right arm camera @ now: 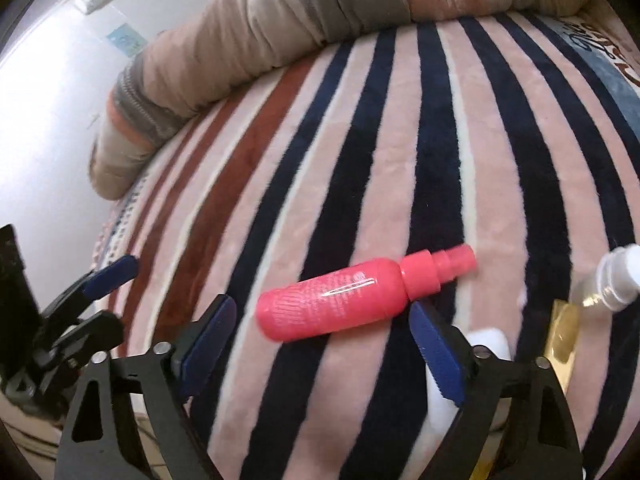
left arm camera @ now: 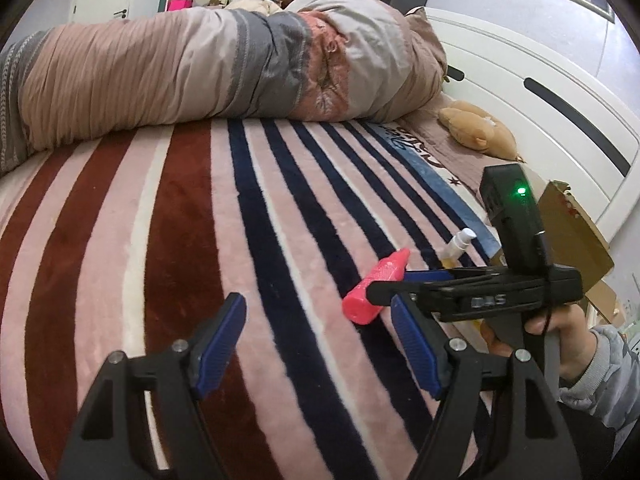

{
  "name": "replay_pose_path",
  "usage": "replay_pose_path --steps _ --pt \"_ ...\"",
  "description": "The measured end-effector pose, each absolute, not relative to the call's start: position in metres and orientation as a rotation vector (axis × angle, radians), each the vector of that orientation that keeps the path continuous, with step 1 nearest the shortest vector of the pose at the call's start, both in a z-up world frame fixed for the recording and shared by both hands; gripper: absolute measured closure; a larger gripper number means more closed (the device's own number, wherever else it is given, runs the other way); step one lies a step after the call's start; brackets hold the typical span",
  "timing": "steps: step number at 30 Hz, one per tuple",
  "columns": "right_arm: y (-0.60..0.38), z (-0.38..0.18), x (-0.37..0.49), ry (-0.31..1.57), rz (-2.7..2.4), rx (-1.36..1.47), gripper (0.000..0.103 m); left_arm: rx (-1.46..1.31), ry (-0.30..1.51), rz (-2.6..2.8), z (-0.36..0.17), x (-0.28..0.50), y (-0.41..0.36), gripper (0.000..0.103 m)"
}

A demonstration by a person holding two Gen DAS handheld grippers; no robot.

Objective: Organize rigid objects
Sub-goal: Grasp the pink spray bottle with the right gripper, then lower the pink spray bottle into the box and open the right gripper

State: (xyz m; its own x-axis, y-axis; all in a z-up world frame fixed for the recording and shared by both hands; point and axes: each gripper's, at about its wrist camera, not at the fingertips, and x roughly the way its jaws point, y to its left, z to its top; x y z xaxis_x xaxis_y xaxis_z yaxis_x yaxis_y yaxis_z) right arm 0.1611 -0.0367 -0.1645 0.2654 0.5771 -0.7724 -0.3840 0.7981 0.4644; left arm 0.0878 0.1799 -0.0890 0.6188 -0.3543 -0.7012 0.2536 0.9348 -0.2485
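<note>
A pink spray bottle (right arm camera: pixel 352 300) lies on its side on the striped blanket (right arm camera: pixel 400 140), cap to the right. My right gripper (right arm camera: pixel 320 332) is open, its blue fingers just short of the bottle on either side, not touching it. In the left wrist view the pink bottle (left arm camera: pixel 374 288) lies right of centre, partly behind the right gripper (left arm camera: pixel 404 286). My left gripper (left arm camera: pixel 318 332) is open and empty over the blanket, left of the bottle. A clear yellowish bottle with a white pump (right arm camera: pixel 600 292) lies further right; it also shows in the left wrist view (left arm camera: pixel 460 244).
A rolled duvet (left arm camera: pixel 200 72) lies across the far side of the bed. A plush toy (left arm camera: pixel 476 130) sits by the white headboard (left arm camera: pixel 540 92). A cardboard box (left arm camera: pixel 572 236) stands at the right bed edge. A white object (right arm camera: pixel 486 344) lies behind the right finger.
</note>
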Motion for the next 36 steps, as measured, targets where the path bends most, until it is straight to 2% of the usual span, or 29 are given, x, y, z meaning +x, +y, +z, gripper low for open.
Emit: replay_pose_path --steps 2,4,7,9,15,20,24,25,26,33,36 --pt "-0.031 -0.169 0.167 1.131 0.628 0.182 0.032 -0.134 0.836 -0.349 -0.09 0.09 0.182 0.031" --pt "-0.029 -0.168 0.167 1.119 0.63 0.156 0.033 -0.138 0.836 -0.349 -0.091 0.09 0.183 0.031" --pt "-0.027 -0.165 0.164 1.093 0.626 0.13 0.056 -0.143 0.84 -0.348 -0.093 0.092 0.184 0.031" --pt "-0.03 -0.159 0.164 1.091 0.646 0.146 0.062 -0.145 0.844 -0.348 -0.093 0.093 0.185 0.031" --pt "-0.034 -0.157 0.169 1.132 0.664 0.174 0.063 -0.153 0.841 -0.348 -0.091 0.092 0.184 0.031" --pt "-0.019 -0.172 0.183 1.164 0.645 0.201 0.056 -0.149 0.843 -0.332 -0.09 0.088 0.188 0.031" --pt "-0.004 -0.168 0.177 1.132 0.66 0.116 0.061 -0.163 0.849 -0.321 -0.091 0.088 0.195 0.031" --pt "-0.002 -0.166 0.172 1.127 0.685 0.1 0.07 -0.166 0.848 -0.32 -0.091 0.087 0.196 0.031" --pt "0.0 -0.165 0.168 1.132 0.713 0.097 0.072 -0.168 0.847 -0.32 -0.092 0.086 0.196 0.031" --pt "-0.002 -0.154 0.118 1.126 0.782 -0.195 0.073 -0.17 0.846 -0.347 -0.091 0.084 0.191 0.031" --pt "-0.008 -0.156 0.11 1.14 0.758 -0.208 0.073 -0.173 0.855 -0.369 -0.095 0.084 0.183 0.031"
